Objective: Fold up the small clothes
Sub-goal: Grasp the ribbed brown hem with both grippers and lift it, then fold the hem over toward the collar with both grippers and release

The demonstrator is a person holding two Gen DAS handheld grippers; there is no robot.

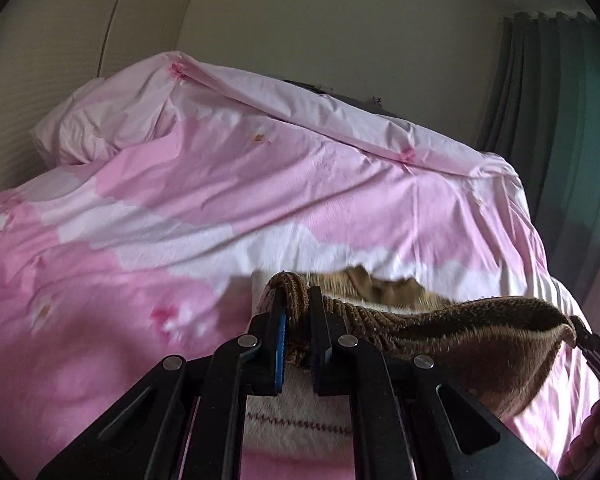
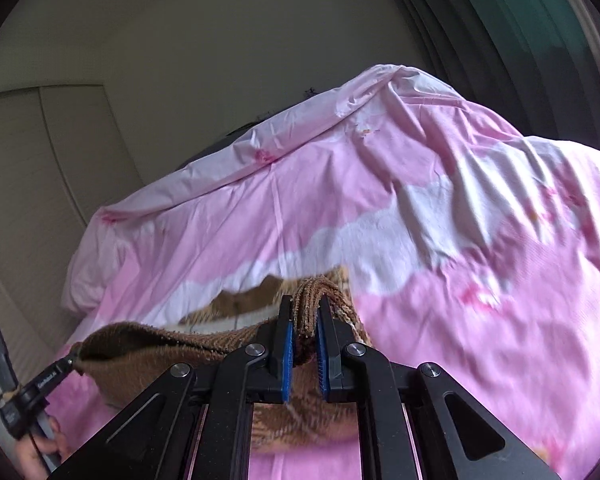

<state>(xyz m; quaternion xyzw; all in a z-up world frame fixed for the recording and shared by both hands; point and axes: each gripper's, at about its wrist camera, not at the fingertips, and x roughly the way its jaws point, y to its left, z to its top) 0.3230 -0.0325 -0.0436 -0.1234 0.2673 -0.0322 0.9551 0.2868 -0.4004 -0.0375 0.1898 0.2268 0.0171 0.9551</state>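
Note:
A brown knitted garment (image 1: pixel 440 328) with a cream panel and a thin dark stripe hangs stretched between my two grippers above a pink bed cover (image 1: pixel 180 208). My left gripper (image 1: pixel 298 312) is shut on one ribbed brown edge of it. In the right wrist view my right gripper (image 2: pixel 305 320) is shut on the other ribbed edge of the garment (image 2: pixel 148 348). The cloth sags between them. The right gripper's tip (image 1: pixel 592 344) shows at the far right of the left view, and the left gripper's tip (image 2: pixel 56 372) at the lower left of the right view.
The pink and white flowered cover (image 2: pixel 460 240) is rumpled, with a folded-back hem at its far side and a pale pillow (image 1: pixel 100 128) at the back left. A beige wall (image 1: pixel 300 20) stands behind, a dark green curtain (image 1: pixel 560 120) to the right. A hand (image 2: pixel 32 456) shows low left.

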